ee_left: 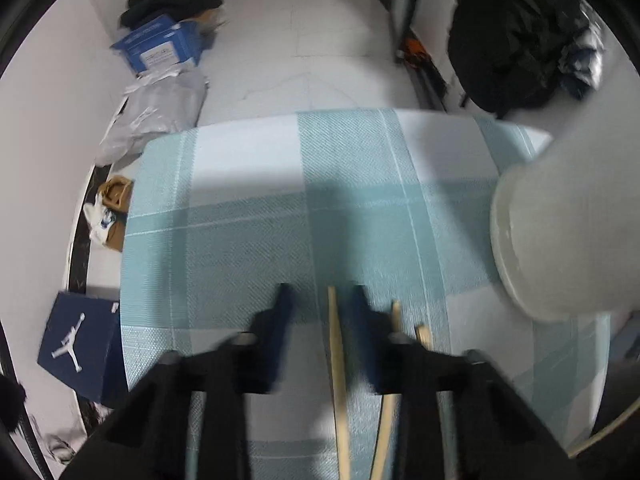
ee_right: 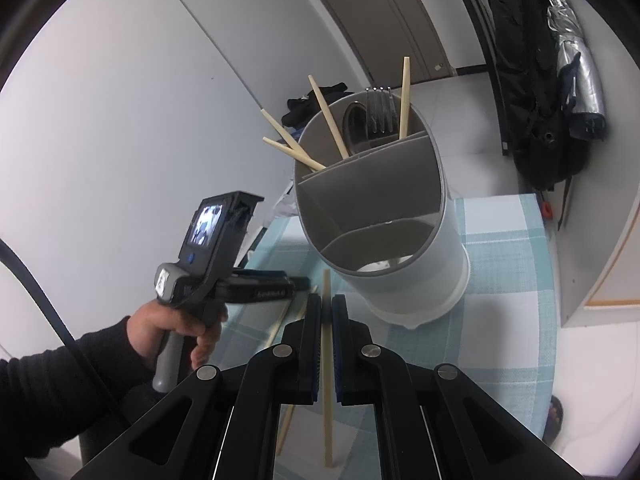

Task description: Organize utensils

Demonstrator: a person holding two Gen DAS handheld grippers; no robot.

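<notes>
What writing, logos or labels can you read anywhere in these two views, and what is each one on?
No words can be read.
Navy shoebox: a white jumping-figure logo, no lettering.
Blue carton: a white label with print, too blurred to read.
Left tool: pale lettering along its side, too small to read.
White sticker on that tool's body: a dark mark, unreadable.

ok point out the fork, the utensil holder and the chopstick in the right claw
fork [ee_right: 381, 110], right wrist view, on its tines
utensil holder [ee_right: 448, 248], right wrist view, outer wall
chopstick [ee_right: 327, 344], right wrist view, mid shaft
</notes>
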